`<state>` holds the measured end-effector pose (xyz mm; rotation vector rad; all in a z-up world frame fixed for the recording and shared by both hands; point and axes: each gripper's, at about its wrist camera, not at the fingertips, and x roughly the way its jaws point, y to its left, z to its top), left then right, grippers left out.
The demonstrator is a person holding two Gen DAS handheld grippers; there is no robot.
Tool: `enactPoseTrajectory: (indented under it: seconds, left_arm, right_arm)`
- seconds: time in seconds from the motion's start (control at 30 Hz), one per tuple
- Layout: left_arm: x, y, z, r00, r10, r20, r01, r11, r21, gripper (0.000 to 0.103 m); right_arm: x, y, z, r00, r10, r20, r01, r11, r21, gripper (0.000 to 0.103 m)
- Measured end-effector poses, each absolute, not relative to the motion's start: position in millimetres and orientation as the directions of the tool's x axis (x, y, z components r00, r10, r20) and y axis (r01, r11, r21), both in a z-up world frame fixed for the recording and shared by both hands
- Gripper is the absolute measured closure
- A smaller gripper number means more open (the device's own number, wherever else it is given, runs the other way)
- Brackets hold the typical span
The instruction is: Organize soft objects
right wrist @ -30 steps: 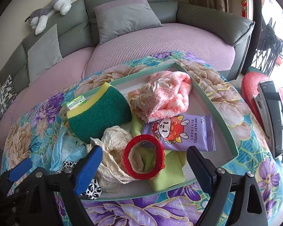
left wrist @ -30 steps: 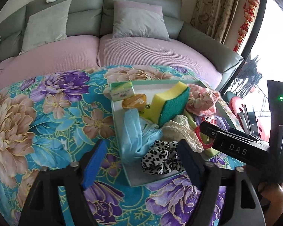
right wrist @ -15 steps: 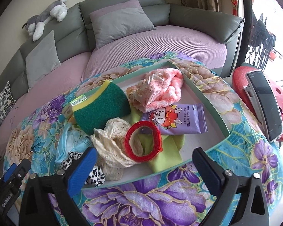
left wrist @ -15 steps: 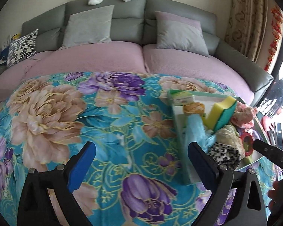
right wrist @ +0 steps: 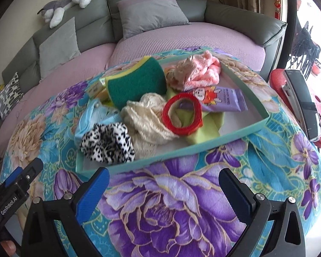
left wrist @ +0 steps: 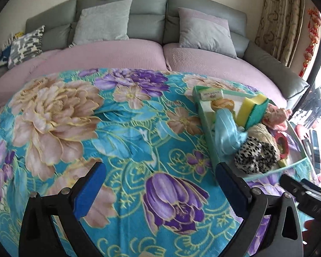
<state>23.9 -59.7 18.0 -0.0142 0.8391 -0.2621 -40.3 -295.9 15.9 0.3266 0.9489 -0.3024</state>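
A shallow teal tray sits on the floral blanket, piled with soft things. They include a leopard scrunchie, cream lace cloth, a red ring, a green-yellow sponge, pink cloth, a purple wipes pack and blue cloth. My right gripper hangs open over the blanket just in front of the tray, holding nothing. To the left of the tray, my left gripper is over bare blanket. Its jaws are opening, with nothing between them.
A grey and lilac sofa with cushions curves behind the blanket, a plush toy on its back. A red stool carrying a dark device stands at the right, by the window.
My left gripper swung left off the tray onto open blanket and its jaws widened. My right gripper drew back from over the tray to its near edge.
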Motion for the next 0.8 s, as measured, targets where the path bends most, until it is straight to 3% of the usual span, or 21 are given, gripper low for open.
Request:
enactPoseTrajectory:
  seconds: [0.47,0.8]
  left_arm:
    - [1.6,-56.0,11.4,0.603,-0.218,-0.767,0.210,0.971,-0.111,0.001]
    - [4.8,-53.0,3.4,0.596,-0.138,-0.791,0.155,0.986,-0.055,0.001]
  right_arm:
    - [-70.3,-280.6,5.9,0.510,-0.113,-0.853,0.380,0.919,0.105,0.000]
    - [-61.6,-276.1,3.8,0.513,-0.119,-0.850,0.370,0.924,0.094,0.000]
